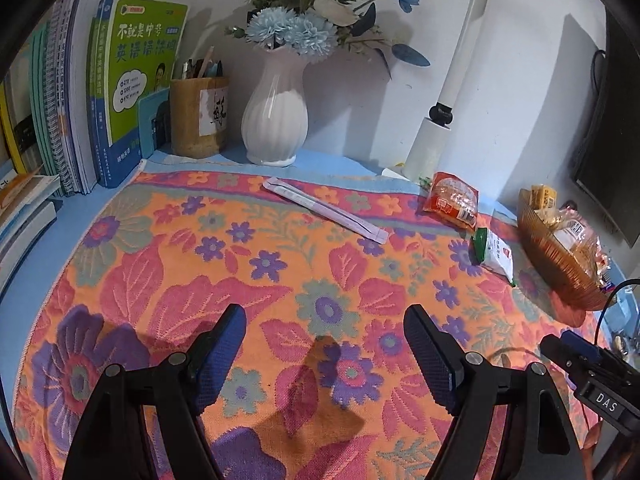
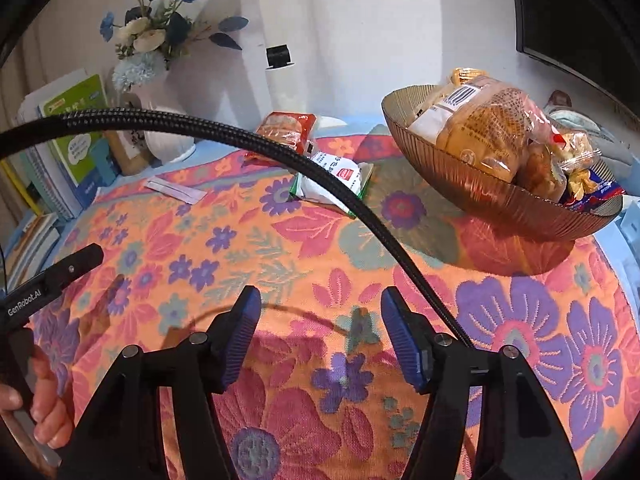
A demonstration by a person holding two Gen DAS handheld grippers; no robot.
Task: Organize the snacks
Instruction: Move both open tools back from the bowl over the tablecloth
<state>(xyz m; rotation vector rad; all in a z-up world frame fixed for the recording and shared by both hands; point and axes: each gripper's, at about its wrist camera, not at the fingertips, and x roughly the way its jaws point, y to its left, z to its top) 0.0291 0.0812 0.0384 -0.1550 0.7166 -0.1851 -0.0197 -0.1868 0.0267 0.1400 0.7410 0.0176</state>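
Observation:
A ribbed amber bowl (image 2: 492,196) holds several wrapped breads and snacks at the right of the floral cloth; it also shows in the left wrist view (image 1: 560,268). On the cloth lie a red bread packet (image 1: 454,200) (image 2: 286,132), a white and green snack packet (image 1: 496,256) (image 2: 336,178) and a long pale sachet (image 1: 326,210) (image 2: 176,190). My left gripper (image 1: 324,320) is open and empty over the cloth. My right gripper (image 2: 320,306) is open and empty, left of the bowl.
A white vase of blue flowers (image 1: 276,120), a wooden pen holder (image 1: 198,116) and upright books (image 1: 120,92) stand along the back wall. A white lamp post (image 1: 452,88) rises behind the packets. A dark monitor (image 1: 608,140) stands at the right. A black cable (image 2: 280,152) crosses the right wrist view.

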